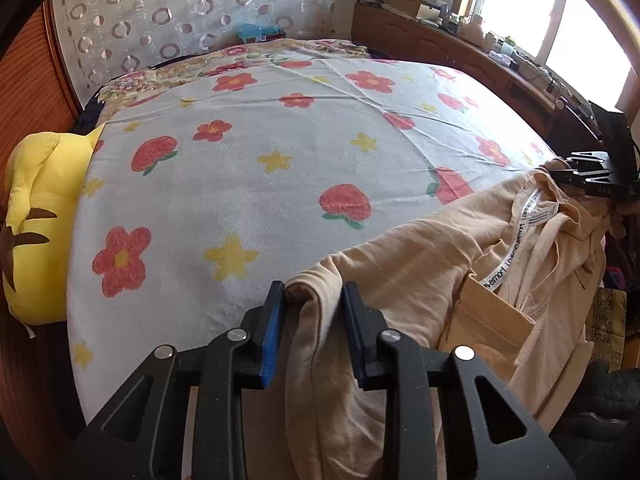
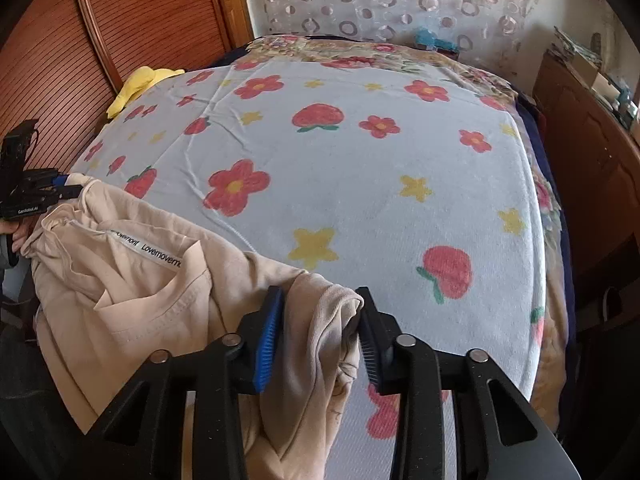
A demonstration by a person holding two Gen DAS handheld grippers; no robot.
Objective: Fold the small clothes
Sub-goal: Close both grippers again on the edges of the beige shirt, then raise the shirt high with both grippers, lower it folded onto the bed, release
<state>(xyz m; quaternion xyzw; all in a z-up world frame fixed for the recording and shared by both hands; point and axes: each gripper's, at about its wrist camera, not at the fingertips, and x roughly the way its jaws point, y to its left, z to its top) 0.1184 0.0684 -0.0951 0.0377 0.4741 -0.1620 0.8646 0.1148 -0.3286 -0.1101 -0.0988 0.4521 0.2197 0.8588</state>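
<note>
Hanging over the near edge of a bed, a beige garment (image 1: 432,280) is held at two points, one by each gripper. In the left wrist view, a bunched fold of the fabric is pinched between the blue-padded fingers of the left gripper (image 1: 314,300), the jaws being drawn in close on the cloth, which drapes down between them. In the right wrist view, another bunched corner of the same garment (image 2: 160,300) is clamped in the right gripper (image 2: 320,308), its jaws likewise pressed onto the gathered fabric. The garment is stretched loosely between the two grips, partly resting on the bed and partly sagging below its edge. A white ribbon label (image 1: 516,236) printed with black lettering is exposed along the inside of the neckline, and the same label (image 2: 152,254) is seen from the other side. The bed is covered with a white blanket (image 1: 280,152) patterned with red flowers, strawberries and yellow stars. A yellow plush toy (image 1: 36,216) lies against the bed's far-left side, next to a wooden slatted panel (image 2: 132,12). A curtain with ring patterns (image 1: 180,4) hangs behind the bed, and a cluttered wooden dresser (image 1: 440,40) stands under a bright window (image 1: 552,16).
</note>
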